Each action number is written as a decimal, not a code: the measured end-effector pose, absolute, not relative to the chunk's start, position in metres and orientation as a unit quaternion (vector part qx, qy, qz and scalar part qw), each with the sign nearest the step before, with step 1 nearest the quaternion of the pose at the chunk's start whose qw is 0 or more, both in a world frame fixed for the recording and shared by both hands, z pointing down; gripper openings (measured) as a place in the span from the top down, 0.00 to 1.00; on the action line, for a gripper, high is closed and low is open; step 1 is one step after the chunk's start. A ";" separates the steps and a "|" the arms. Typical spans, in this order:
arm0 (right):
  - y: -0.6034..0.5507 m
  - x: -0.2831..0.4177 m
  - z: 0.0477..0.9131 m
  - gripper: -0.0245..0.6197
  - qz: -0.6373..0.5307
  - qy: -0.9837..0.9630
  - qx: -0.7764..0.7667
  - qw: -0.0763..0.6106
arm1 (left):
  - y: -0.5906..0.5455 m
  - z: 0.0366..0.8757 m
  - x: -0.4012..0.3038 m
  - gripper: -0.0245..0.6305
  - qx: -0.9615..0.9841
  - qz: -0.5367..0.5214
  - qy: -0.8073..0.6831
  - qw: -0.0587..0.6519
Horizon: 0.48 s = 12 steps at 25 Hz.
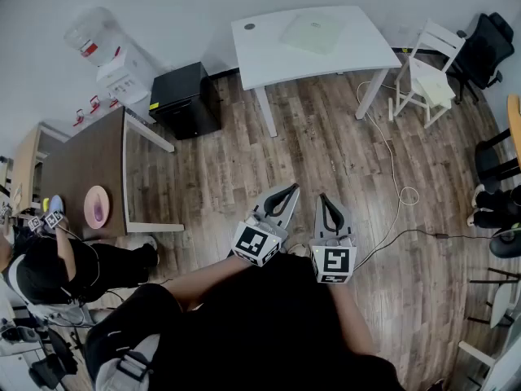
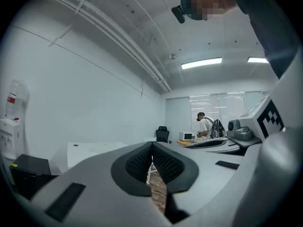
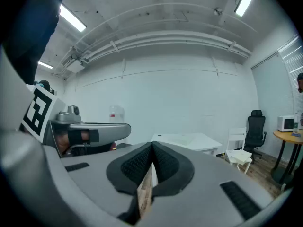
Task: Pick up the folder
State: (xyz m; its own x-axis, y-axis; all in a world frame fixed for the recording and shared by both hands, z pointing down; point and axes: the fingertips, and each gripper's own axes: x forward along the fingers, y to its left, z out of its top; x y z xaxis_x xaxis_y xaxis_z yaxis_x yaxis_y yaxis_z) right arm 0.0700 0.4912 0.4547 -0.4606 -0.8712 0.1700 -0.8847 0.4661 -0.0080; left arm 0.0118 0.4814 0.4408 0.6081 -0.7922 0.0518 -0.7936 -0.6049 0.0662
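Note:
The folder (image 1: 313, 32) is a pale green flat sheet lying on the white table (image 1: 260, 59) at the far side of the room. In the right gripper view the folder (image 3: 181, 139) shows faintly on that table (image 3: 206, 143), well beyond the jaws. My left gripper (image 1: 291, 187) and right gripper (image 1: 324, 197) are held side by side close to my body, above the wooden floor and far from the table. Both point roughly toward it. The left gripper (image 2: 152, 148) has its pads pressed together with nothing between them. The right gripper (image 3: 152, 148) is likewise shut and empty.
A black cabinet (image 1: 185, 98) and a water dispenser (image 1: 102, 51) stand left of the white table. A white chair (image 1: 427, 72) and a black office chair (image 1: 484, 47) stand to its right. A brown desk (image 1: 81, 169) with a seated person (image 1: 49, 267) is at the left. A cable (image 1: 399, 194) runs across the floor.

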 end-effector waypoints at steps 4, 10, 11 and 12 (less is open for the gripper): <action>0.488 0.074 0.461 0.91 0.059 -0.858 0.506 0.064 | 0.478 0.451 0.016 0.94 0.894 0.012 -0.445 0.051; 0.472 0.083 0.459 0.91 0.083 -0.855 0.511 0.017 | 0.459 0.460 0.012 0.94 0.896 0.014 -0.438 0.064; 0.468 0.085 0.462 0.91 0.082 -0.854 0.513 0.020 | 0.454 0.465 0.013 0.94 0.898 0.013 -0.435 0.068; 0.462 0.088 0.464 0.91 0.082 -0.853 0.514 0.023 | 0.448 0.469 0.015 0.94 0.899 0.013 -0.432 0.073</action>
State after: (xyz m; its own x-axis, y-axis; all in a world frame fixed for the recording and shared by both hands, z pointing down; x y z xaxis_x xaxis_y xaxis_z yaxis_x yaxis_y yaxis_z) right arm 0.0878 0.4624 0.4639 -0.4699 -0.8739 0.1247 -0.8816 0.4575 -0.1163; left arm 0.0155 0.4482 0.4692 0.6256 -0.7754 0.0865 -0.7792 -0.6154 0.1192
